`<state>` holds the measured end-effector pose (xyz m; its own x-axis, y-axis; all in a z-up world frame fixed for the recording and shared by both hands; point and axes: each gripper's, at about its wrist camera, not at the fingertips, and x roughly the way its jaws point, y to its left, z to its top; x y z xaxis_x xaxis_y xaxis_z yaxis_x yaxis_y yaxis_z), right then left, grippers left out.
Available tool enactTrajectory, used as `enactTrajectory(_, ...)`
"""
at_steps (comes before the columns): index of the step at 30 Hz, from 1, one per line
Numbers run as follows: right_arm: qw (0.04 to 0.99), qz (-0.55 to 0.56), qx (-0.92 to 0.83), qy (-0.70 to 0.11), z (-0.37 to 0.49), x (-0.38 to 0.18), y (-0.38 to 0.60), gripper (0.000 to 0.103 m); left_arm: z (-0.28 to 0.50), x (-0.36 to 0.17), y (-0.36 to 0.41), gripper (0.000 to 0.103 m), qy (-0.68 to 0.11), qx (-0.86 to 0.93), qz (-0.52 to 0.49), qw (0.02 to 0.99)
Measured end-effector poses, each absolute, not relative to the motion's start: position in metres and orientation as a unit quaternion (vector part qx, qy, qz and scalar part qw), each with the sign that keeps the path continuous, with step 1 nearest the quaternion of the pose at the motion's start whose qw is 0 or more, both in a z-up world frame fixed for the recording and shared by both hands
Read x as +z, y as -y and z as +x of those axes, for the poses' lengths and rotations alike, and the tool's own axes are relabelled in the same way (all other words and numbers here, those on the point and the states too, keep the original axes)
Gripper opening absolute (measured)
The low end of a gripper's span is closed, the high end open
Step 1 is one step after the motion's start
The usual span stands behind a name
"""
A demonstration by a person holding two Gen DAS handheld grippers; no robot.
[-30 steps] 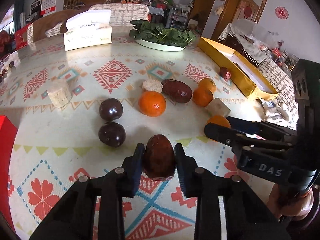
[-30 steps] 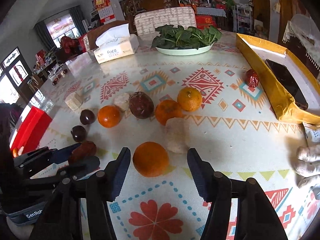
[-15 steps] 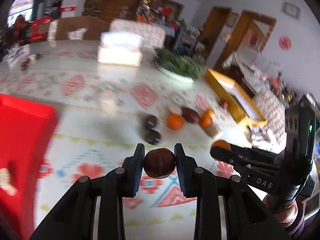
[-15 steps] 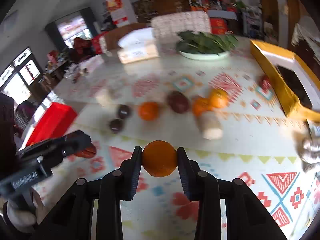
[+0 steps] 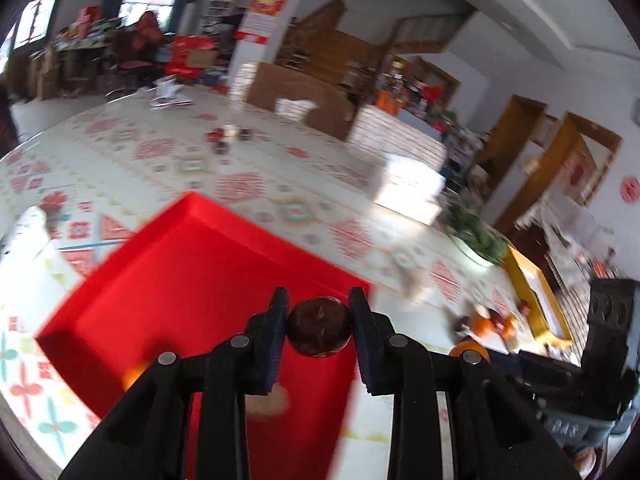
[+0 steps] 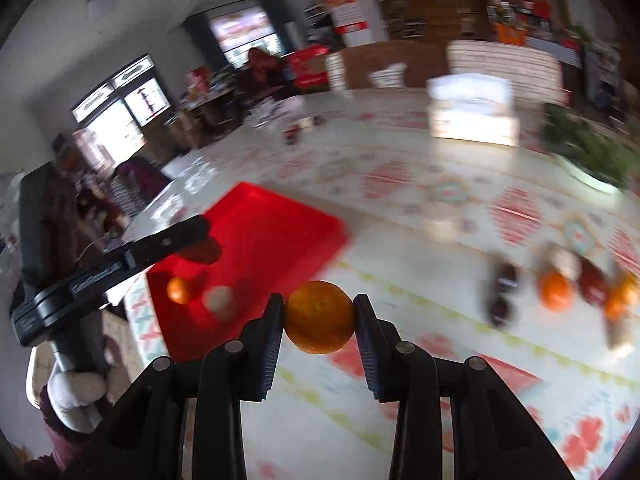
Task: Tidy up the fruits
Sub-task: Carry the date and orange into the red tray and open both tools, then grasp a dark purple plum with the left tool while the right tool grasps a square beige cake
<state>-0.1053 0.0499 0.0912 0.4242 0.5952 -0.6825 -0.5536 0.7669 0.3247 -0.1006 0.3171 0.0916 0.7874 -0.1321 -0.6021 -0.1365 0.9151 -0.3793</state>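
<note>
Swinging off the fruit row, the left gripper (image 5: pixel 319 332) now grips a brown fruit (image 5: pixel 320 332) over the red tray (image 5: pixel 192 264) at lower left, the right gripper (image 6: pixel 319 322) clamping an orange (image 6: pixel 319 322) beside it, both seemingly ready to drop

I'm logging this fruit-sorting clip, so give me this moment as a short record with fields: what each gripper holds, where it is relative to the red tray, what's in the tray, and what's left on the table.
left gripper: shut on a dark brown fruit, above the red tray
right gripper: shut on an orange, above the table, beside the tray's right edge
tray contents: a small orange and a pale fruit
left on table: a blurred row of dark and orange fruits
image quality: motion blur in both views
</note>
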Motion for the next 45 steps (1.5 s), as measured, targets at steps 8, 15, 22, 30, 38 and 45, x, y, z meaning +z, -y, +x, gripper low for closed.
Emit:
enactTrajectory(8,0.810,-0.020,0.377,-0.449,-0.086,0.055,-0.158,0.039,-0.081,0.057,-0.371,0.030,-0.361,0.049,-0.221,0.905)
enactTrajectory(15,0.808,-0.041,0.365,-0.461,-0.072,0.031,-0.182,0.040,-0.081,0.048,-0.383,0.044,-0.363,0.051,-0.241,0.899)
enactTrajectory(22,0.824,-0.034,0.368,-0.430,-0.076,0.051,-0.175,0.068,-0.098,0.074,-0.379,0.054,-0.326,0.058,-0.239,0.913)
enactTrajectory(30,0.874,-0.030,0.332,-0.355,-0.099,0.097,-0.117,0.079,-0.149,0.141,-0.326,0.092,-0.202,0.085,-0.160,0.962)
enactTrajectory(38,0.955,-0.082,0.208,-0.194,-0.167,0.158,-0.006,0.103,-0.208,0.195,-0.263,0.101,-0.054,0.025,-0.143,0.988)
enactTrajectory(45,0.956,-0.080,0.141,-0.246,-0.173,0.160,0.101,0.103,-0.202,0.201,-0.217,0.103,-0.063,-0.029,-0.153,0.986)
